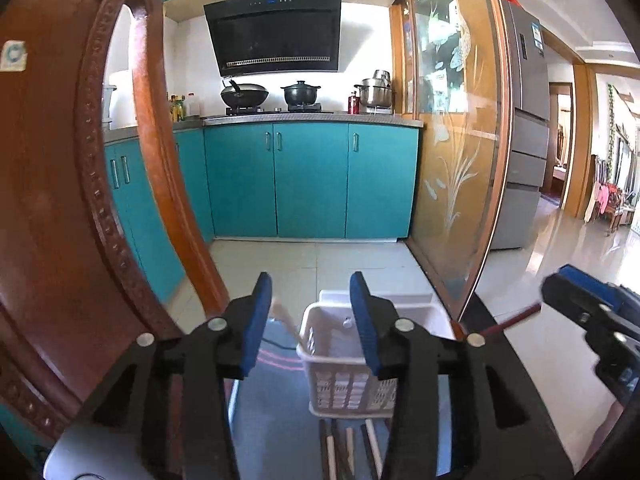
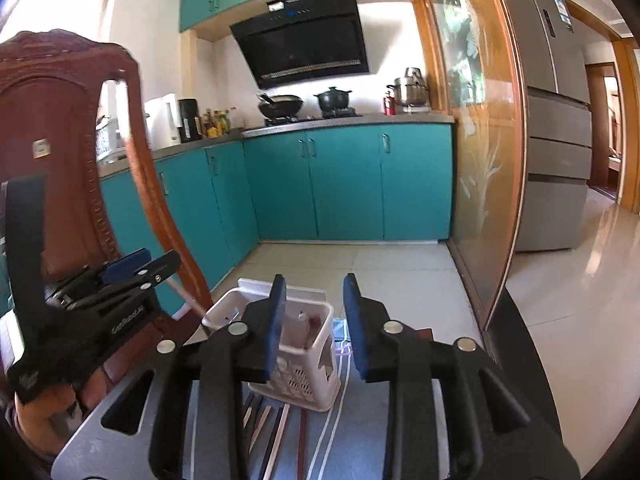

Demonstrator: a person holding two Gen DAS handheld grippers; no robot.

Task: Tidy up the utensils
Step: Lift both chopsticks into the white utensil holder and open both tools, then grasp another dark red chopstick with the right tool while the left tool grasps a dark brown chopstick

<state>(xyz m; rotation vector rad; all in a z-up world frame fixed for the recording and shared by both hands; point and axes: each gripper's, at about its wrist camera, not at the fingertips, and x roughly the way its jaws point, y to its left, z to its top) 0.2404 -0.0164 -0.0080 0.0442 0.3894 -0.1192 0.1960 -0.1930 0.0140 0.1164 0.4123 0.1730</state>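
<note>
Nearest, several chopsticks [image 2: 276, 432] lie on the striped worktop [image 2: 352, 432] just before a white slotted basket [image 1: 344, 392]. The left gripper [image 1: 310, 320] hangs above it, fingers apart, in its own view. The right view shows that gripper [image 2: 132, 266] from the side, lettering on its black body too blurred to read, fingers closed on a pale chopstick [image 2: 188, 300] slanting into the basket. The right gripper [image 2: 314, 320] is open, empty. Beyond stand a carved wooden chair [image 2: 72, 140] and teal cabinets [image 1: 312, 180].

Teal cabinets [image 1: 308, 180] lined the kitchen under a black range hood [image 1: 276, 36], with a wok [image 1: 245, 94] and a black pot [image 1: 301, 92] on the stove. A carved wooden chair [image 1: 60, 200] stood at left, a grey refrigerator [image 2: 556, 120] at right.
</note>
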